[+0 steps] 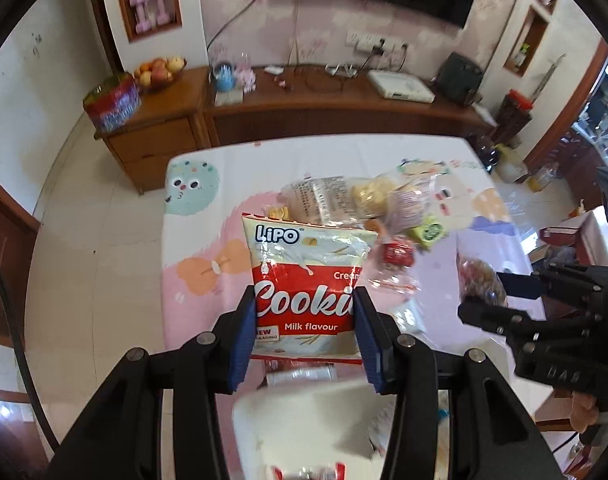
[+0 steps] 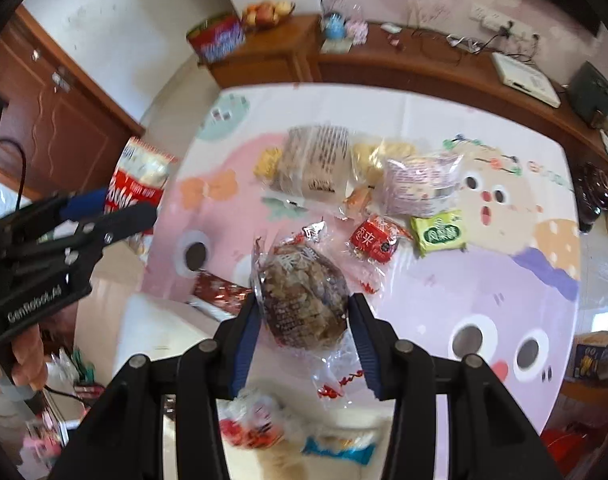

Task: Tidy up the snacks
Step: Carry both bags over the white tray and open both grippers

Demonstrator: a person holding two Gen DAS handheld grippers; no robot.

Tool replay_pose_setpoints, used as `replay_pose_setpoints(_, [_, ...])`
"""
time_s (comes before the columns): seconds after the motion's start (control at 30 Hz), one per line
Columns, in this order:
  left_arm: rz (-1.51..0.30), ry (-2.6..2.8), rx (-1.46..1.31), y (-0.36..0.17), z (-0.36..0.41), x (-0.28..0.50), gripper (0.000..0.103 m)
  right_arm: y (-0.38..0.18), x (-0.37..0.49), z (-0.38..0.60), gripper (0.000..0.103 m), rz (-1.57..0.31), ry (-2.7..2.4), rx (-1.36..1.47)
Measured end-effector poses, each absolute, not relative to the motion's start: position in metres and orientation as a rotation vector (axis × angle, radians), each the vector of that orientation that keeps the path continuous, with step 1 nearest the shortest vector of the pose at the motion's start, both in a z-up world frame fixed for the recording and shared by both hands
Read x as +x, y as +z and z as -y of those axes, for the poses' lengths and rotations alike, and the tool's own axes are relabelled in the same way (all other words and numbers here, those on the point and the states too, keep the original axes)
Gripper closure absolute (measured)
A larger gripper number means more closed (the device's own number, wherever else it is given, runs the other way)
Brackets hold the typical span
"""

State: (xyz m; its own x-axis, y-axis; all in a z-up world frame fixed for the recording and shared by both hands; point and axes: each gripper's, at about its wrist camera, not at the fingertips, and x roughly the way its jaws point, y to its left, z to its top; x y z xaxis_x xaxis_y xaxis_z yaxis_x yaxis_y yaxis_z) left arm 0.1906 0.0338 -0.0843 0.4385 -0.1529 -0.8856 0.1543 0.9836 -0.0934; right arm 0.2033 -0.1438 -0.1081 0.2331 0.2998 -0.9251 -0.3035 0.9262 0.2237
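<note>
Blurring hides the white container [image 1: 304, 412] contents below both grippers. Left gripper [image 1: 306, 322] pinches the Lipo cookie bag [image 1: 306, 280] by its near half, above the table's [image 2: 444, 300] left edge. Right gripper [image 2: 304, 320] pinches a clear-wrapped brown pastry [image 2: 304, 300]; remaining snacks [image 2: 368, 176] lie farther away.

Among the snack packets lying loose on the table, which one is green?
The small green packet with white lettering, lying beside the red packet, below the pale purple bag. The loose packets around it are red, orange, yellow, tan or purple.
</note>
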Motion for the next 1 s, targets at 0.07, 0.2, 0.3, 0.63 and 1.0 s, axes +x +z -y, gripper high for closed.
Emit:
replay_pose_setpoints(0.07, [-1.078,-0.201,-0.011,-0.070,-0.040,0.173,0.059,-0.089,0.185,0.147,0.058,-1.235,0.406,0.012])
replay_pose_setpoints(0.2, [-1.026,-0.203,-0.017,-0.048,-0.043,0.133,0.059,-0.057,0.149,0.148,0.058,-1.172,0.375,0.039])
replay_pose_setpoints(0.3, [-0.977,-0.185,-0.019,-0.038,-0.048,0.106,0.059,-0.041,0.123,0.147,0.058,-1.126,0.330,0.055])
replay_pose_setpoints(0.63, [-0.925,-0.188,-0.020,-0.048,-0.049,0.050,0.058,-0.024,0.050,0.142,0.058,-1.031,0.228,0.045])
replay_pose_setpoints(1.0, [-1.050,-0.254,-0.006,-0.084,-0.038,0.033,0.058,-0.061,0.019,0.138,0.057,-1.119,0.168,0.050])
